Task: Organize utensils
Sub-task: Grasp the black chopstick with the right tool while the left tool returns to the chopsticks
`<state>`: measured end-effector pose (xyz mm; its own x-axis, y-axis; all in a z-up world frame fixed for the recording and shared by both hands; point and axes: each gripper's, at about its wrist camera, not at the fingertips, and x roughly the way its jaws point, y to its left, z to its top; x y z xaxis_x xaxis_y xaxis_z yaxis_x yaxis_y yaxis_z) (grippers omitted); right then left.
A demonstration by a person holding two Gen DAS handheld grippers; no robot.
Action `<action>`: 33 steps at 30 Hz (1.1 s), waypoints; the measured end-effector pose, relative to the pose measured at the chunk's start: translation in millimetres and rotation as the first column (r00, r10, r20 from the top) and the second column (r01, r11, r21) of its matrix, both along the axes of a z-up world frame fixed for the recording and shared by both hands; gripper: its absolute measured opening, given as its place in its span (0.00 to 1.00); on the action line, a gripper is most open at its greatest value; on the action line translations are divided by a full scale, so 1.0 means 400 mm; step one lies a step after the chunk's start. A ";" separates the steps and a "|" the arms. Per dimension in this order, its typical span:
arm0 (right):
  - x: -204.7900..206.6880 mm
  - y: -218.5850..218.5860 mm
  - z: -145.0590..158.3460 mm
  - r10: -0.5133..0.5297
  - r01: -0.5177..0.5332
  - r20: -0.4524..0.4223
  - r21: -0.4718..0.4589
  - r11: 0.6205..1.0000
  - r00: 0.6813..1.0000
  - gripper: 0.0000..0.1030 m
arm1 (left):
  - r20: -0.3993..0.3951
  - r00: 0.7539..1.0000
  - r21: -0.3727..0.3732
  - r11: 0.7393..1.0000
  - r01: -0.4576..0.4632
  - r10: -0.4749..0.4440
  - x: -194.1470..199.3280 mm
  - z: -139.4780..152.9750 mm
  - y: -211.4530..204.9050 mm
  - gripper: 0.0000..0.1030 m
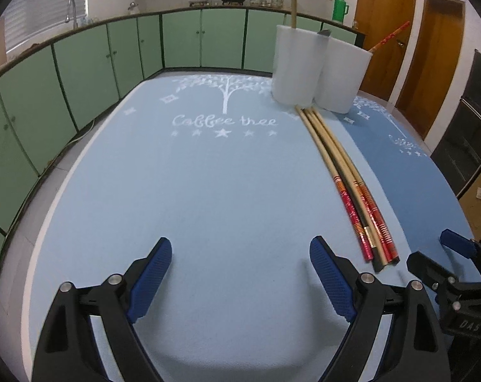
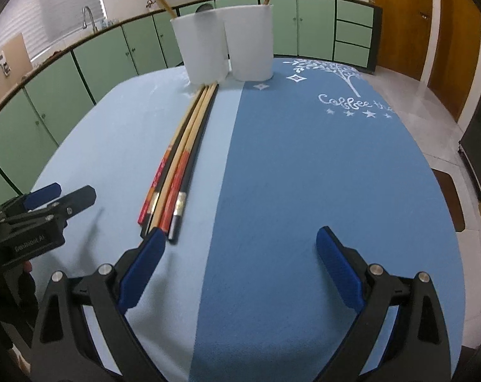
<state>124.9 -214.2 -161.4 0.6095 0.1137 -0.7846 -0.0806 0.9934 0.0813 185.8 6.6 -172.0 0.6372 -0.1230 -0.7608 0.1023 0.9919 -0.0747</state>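
Several long chopsticks (image 1: pixel 345 172) (image 2: pixel 183 149), wooden, black and red-patterned, lie side by side on the table, running from two white holders toward me. The left white holder (image 1: pixel 299 63) (image 2: pixel 200 47) has a plain wooden chopstick standing in it; the right white holder (image 1: pixel 344 73) (image 2: pixel 251 41) has a red-patterned one. My left gripper (image 1: pixel 240 248) hangs low over the light blue mat (image 1: pixel 177 191), open and empty, left of the chopstick ends. My right gripper (image 2: pixel 240 238) is open and empty over the darker blue mat (image 2: pixel 304 175), with its left fingertip close to the chopstick ends.
Green kitchen cabinets (image 1: pixel 81 63) curve behind the table with a sink tap, pots and a green thermos (image 1: pixel 339 8) on the counter. Wooden doors (image 1: pixel 386 31) stand at the right. Each gripper shows at the edge of the other's view.
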 end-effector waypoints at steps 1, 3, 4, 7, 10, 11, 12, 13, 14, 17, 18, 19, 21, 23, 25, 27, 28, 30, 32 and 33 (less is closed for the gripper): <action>0.001 0.006 -0.003 0.004 -0.004 -0.002 -0.017 1.000 1.000 0.90 | -0.003 1.000 -0.002 1.000 -0.001 0.001 0.000 -0.002 0.002 0.84; 0.001 0.017 -0.009 0.007 -0.007 -0.004 -0.047 0.999 1.000 0.90 | -0.006 1.000 -0.002 1.000 -0.002 0.002 -0.001 -0.004 0.004 0.84; 0.001 0.022 -0.011 0.006 -0.007 -0.006 -0.059 0.998 1.000 0.90 | -0.008 1.000 -0.001 1.000 -0.001 0.001 -0.001 -0.005 0.003 0.84; 0.003 0.036 -0.018 0.013 -0.014 -0.012 -0.096 0.995 1.000 0.90 | -0.015 1.000 0.011 1.000 -0.002 0.002 0.000 -0.009 -0.001 0.84; 0.009 0.041 -0.020 0.014 -0.016 -0.014 -0.106 0.994 1.000 0.90 | -0.016 1.000 0.016 1.000 0.004 -0.004 0.001 -0.010 -0.006 0.84; 0.011 0.039 -0.020 0.013 -0.014 -0.014 -0.106 0.994 1.000 0.90 | -0.018 1.000 0.019 1.000 0.005 -0.005 0.001 -0.012 -0.007 0.84; 0.014 0.038 -0.019 0.010 -0.011 -0.015 -0.107 0.994 1.000 0.90 | -0.019 1.000 0.021 1.000 0.006 -0.006 0.005 -0.011 -0.009 0.84; 0.014 0.036 -0.018 0.004 -0.006 -0.015 -0.107 0.994 1.000 0.90 | -0.019 1.000 0.022 1.000 0.007 -0.006 0.005 -0.011 -0.009 0.84; 0.014 0.030 -0.017 -0.004 0.002 -0.014 -0.103 0.995 1.000 0.90 | -0.019 1.000 0.022 1.000 0.008 -0.007 0.004 -0.011 -0.009 0.84; 0.016 0.003 -0.013 -0.051 0.050 -0.009 -0.105 0.993 0.999 0.90 | -0.019 1.000 0.024 1.000 0.011 -0.010 0.004 -0.010 -0.011 0.84; 0.015 -0.009 -0.010 -0.065 0.064 -0.008 -0.096 0.993 0.998 0.90 | -0.019 1.000 0.026 1.000 0.012 -0.011 0.003 -0.010 -0.012 0.84; 0.014 -0.017 -0.008 -0.070 0.069 -0.006 -0.092 0.993 0.998 0.90 | -0.019 1.000 0.027 1.000 0.012 -0.012 0.002 -0.010 -0.012 0.84; 0.007 -0.027 -0.003 -0.065 0.066 0.005 -0.076 0.995 0.998 0.90 | -0.019 1.000 0.030 0.999 0.012 -0.012 0.002 -0.010 -0.012 0.84; -0.002 -0.031 0.002 -0.037 0.038 0.015 -0.025 0.999 0.999 0.87 | -0.018 1.000 0.032 0.999 0.012 -0.011 0.002 -0.010 -0.013 0.84; -0.005 -0.023 0.005 -0.021 0.021 0.020 0.016 1.000 1.000 0.82 | -0.019 1.000 0.034 0.999 0.009 -0.009 0.001 -0.010 -0.013 0.84; 0.000 -0.007 0.000 -0.012 0.012 0.012 0.002 1.000 1.000 0.69 | -0.019 1.000 0.035 0.999 0.009 -0.008 0.001 -0.010 -0.013 0.84; 0.002 0.000 -0.003 -0.005 0.005 0.008 -0.001 1.000 1.000 0.66 | -0.019 1.000 0.036 0.999 0.009 -0.008 0.001 -0.010 -0.014 0.84; 0.005 0.013 -0.005 0.004 -0.004 0.009 -0.015 1.000 1.000 0.61 | -0.019 1.000 0.035 0.999 0.009 -0.009 0.000 -0.010 -0.013 0.84; 0.004 0.021 -0.004 0.012 -0.012 0.010 -0.021 1.000 1.000 0.58 | -0.020 1.000 0.033 0.999 0.009 -0.008 0.003 -0.011 -0.013 0.84; 0.005 0.025 -0.004 0.017 -0.017 0.010 -0.030 0.999 1.000 0.53 | -0.022 1.000 0.034 0.999 0.009 -0.008 0.004 -0.011 -0.014 0.84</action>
<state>126.9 -204.1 -163.0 0.6157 0.1006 -0.7816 -0.0979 0.9939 0.0507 187.5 0.9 -176.6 0.6197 -0.1019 -0.7782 0.1096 0.9931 -0.0428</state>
